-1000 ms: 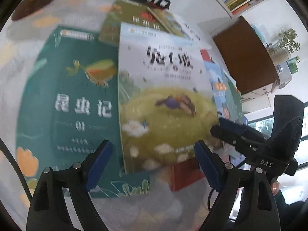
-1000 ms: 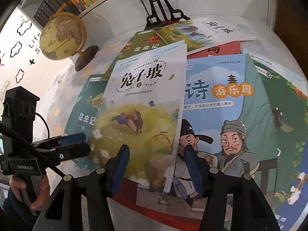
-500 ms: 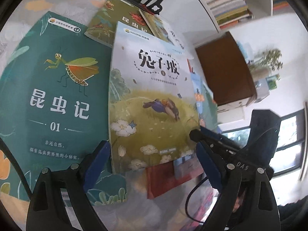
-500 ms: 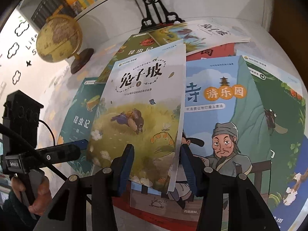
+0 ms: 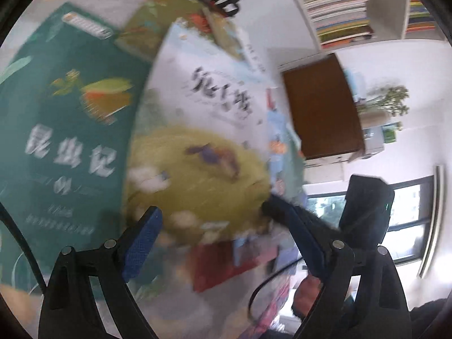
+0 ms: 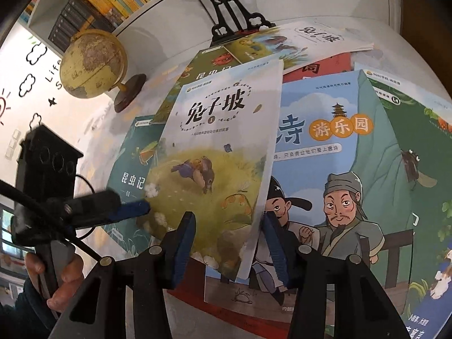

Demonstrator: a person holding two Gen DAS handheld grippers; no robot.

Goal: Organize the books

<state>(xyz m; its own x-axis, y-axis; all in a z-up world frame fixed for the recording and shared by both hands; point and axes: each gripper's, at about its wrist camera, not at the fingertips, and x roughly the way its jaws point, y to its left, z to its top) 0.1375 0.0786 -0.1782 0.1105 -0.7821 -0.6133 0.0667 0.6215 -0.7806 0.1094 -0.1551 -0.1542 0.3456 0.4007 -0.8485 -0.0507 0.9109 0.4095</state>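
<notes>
Reading room or study, packed bookshelves (image 6: pixel 93 8), globe (image 6: pixel 93 65), children's books (image 6: pixel 325 152) across table

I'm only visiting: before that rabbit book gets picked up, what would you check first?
1. Rabbit book sits between the right hand-held gripper jaws: ok, its lower end is there.
2. Grip is firm: cannot tell; the jaws have just been closing, but whether the pads are pressing is unclear.
3. Left hand-held gripper free to help: ok, open and holding nothing.
4. Left view sharp: not ok, it is blurred.
5. Rabbit book free of neighbours: not ok, it overlaps the blue poetry book and the green insect book.
</notes>
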